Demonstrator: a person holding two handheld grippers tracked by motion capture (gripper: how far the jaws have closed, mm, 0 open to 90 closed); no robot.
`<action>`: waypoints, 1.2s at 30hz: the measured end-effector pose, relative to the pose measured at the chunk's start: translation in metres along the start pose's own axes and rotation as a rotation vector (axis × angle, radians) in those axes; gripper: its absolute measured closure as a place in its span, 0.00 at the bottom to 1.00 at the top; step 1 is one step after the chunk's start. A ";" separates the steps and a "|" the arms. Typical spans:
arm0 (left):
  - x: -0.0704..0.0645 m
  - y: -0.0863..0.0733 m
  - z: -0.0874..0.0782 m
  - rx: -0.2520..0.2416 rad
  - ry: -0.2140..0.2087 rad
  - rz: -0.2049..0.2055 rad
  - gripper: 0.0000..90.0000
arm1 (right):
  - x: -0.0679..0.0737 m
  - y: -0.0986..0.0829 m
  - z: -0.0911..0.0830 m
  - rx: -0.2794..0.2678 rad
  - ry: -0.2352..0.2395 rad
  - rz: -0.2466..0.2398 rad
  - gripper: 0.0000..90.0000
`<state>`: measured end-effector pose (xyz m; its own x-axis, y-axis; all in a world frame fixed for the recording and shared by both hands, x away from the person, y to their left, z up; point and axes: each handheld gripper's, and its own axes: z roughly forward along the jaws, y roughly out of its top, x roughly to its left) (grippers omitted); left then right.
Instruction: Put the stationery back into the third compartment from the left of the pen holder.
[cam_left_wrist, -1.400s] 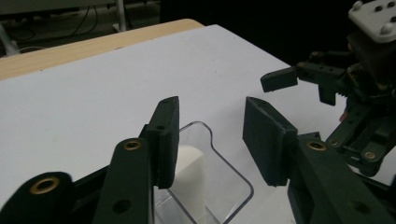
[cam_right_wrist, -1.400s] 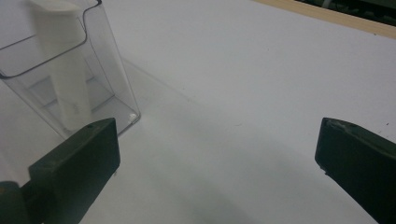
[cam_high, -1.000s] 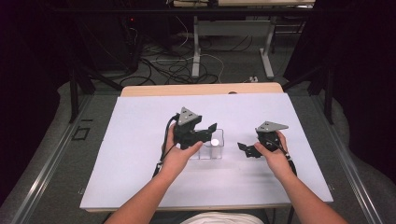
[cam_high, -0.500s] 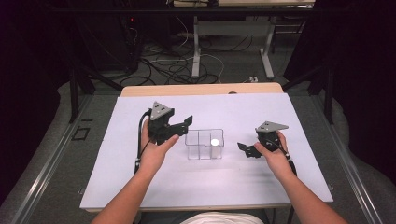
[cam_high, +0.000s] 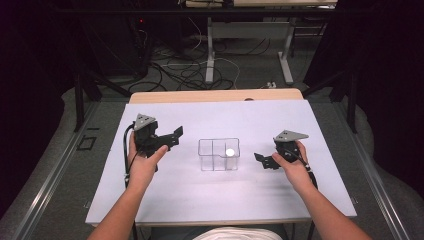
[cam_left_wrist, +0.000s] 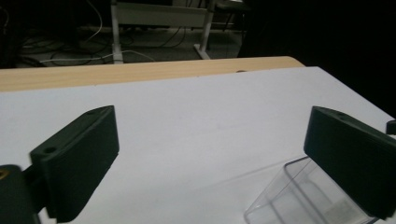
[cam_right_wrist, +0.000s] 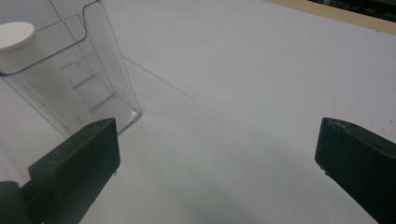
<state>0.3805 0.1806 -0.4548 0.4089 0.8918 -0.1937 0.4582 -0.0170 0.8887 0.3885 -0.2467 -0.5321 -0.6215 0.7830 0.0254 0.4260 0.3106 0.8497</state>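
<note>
A clear plastic box (cam_high: 218, 154) with compartments stands in the middle of the white table (cam_high: 220, 200). A white cylinder (cam_high: 230, 152) with a round cap stands upright in its right-hand compartment, also seen as the white cylinder (cam_right_wrist: 21, 49) in the right gripper view. My left gripper (cam_high: 172, 138) is held left of the box, open and holding nothing; the box corner (cam_left_wrist: 299, 198) shows beside its right jaw. My right gripper (cam_high: 260, 161) rests on the table right of the box, open and holding nothing, with the box (cam_right_wrist: 88, 60) at its upper left.
A wooden strip (cam_high: 215, 95) runs along the table's far edge. Beyond it lie floor cables (cam_high: 185, 70) and the legs of another desk (cam_high: 210, 50). Bare white surface lies around the box on all sides.
My left gripper has drawn back leftward from above the box to the table's left part. The white cylinder stays in the box. The right gripper has not moved.
</note>
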 end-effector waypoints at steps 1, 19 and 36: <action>0.004 -0.002 -0.001 0.004 0.006 0.000 0.00 | 0.000 0.000 0.000 0.000 0.000 0.001 0.00; 0.053 -0.039 -0.015 0.036 0.067 -0.011 0.00 | 0.000 0.000 0.000 0.002 -0.005 0.001 0.00; 0.067 -0.062 -0.015 0.082 0.086 -0.003 0.00 | 0.000 -0.002 0.001 0.010 -0.004 0.002 0.00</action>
<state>0.3675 0.2477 -0.5171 0.3396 0.9275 -0.1564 0.5236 -0.0483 0.8506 0.3883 -0.2472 -0.5342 -0.6178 0.7860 0.0252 0.4339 0.3139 0.8445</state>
